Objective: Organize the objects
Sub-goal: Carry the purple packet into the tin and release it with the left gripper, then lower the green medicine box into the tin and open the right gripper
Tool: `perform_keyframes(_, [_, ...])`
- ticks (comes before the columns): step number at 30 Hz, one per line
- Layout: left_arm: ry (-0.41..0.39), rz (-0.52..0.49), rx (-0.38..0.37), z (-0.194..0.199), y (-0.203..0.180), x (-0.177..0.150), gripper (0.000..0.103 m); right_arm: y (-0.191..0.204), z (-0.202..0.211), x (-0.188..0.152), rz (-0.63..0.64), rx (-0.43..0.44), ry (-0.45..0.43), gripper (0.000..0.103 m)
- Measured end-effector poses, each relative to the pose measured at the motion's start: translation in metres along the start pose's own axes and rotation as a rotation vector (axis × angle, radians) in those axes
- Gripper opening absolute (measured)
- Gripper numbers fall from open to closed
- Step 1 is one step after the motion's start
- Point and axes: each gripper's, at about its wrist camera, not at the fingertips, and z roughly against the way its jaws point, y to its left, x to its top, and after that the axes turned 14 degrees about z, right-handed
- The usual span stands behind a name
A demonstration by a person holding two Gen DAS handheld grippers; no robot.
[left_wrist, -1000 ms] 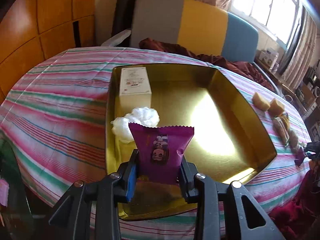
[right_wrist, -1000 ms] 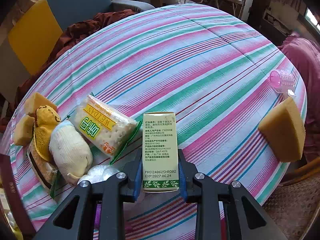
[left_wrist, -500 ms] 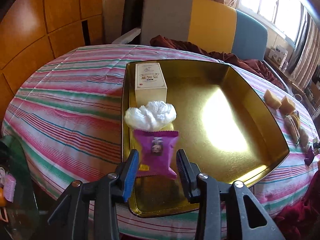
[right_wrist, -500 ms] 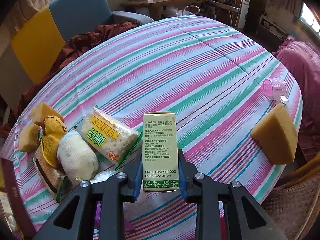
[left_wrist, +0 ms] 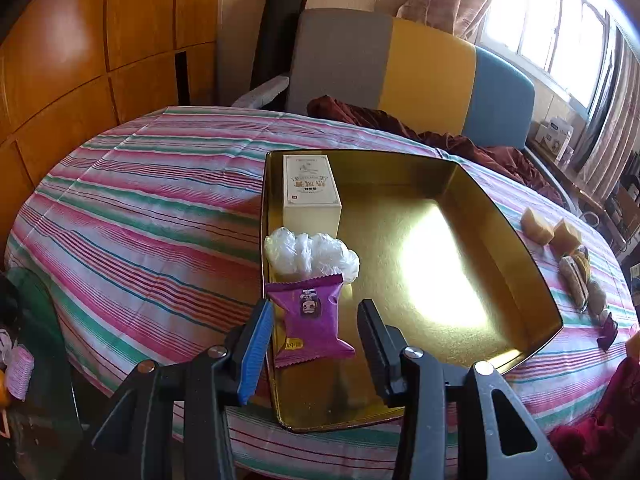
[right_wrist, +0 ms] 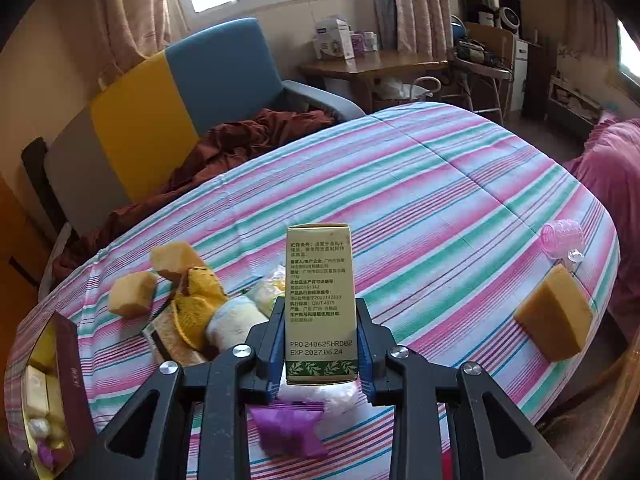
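Note:
A gold tin tray (left_wrist: 532, 280) lies on the striped tablecloth. Along its left wall sit a cream box (left_wrist: 311, 192), a wad of clear plastic (left_wrist: 310, 254) and a purple snack packet (left_wrist: 310, 320). My left gripper (left_wrist: 316, 338) hangs over the packet with its jaws opening; the packet lies loose between them, its pads off it. My right gripper (right_wrist: 320, 344) is shut on an upright green printed box (right_wrist: 320, 300), held above the table. The tray's corner (right_wrist: 66, 360) shows at the far left of the right wrist view.
Loose on the cloth: yellow sponge blocks (right_wrist: 132, 294), a knitted yellow toy (right_wrist: 200, 292), a cracker pack (right_wrist: 268, 292), another purple packet (right_wrist: 288, 428), a sponge wedge (right_wrist: 556, 320) and a pink roller (right_wrist: 562, 238). A colour-block sofa (left_wrist: 400, 76) with a maroon blanket stands behind.
The left gripper let go of the purple packet, which now lies in the tray, and its jaws spread. The right gripper rose and tilted up with the green box.

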Motion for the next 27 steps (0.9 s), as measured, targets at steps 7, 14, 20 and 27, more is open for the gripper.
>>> perform_keyframes(7, [-0.011, 0.04, -0.007, 0.003, 0.006, 0.002, 0.044, 0.087, 0.023, 0.008, 0.186, 0.177, -0.04, 0.031])
perform_keyframes(14, [-0.017, 0.071, -0.026, 0.006, 0.01, 0.003, 0.044, 0.209, 0.027, -0.016, 0.377, 0.458, 0.024, 0.031])
perform_keyframes(20, [-0.024, 0.095, -0.028, 0.007, 0.018, 0.006, 0.044, 0.314, 0.024, -0.047, 0.52, 0.669, 0.122, 0.031])
perform_keyframes(27, [-0.022, 0.105, -0.031, 0.006, 0.022, 0.007, 0.044, 0.406, 0.014, -0.088, 0.685, 0.768, 0.2, 0.033])
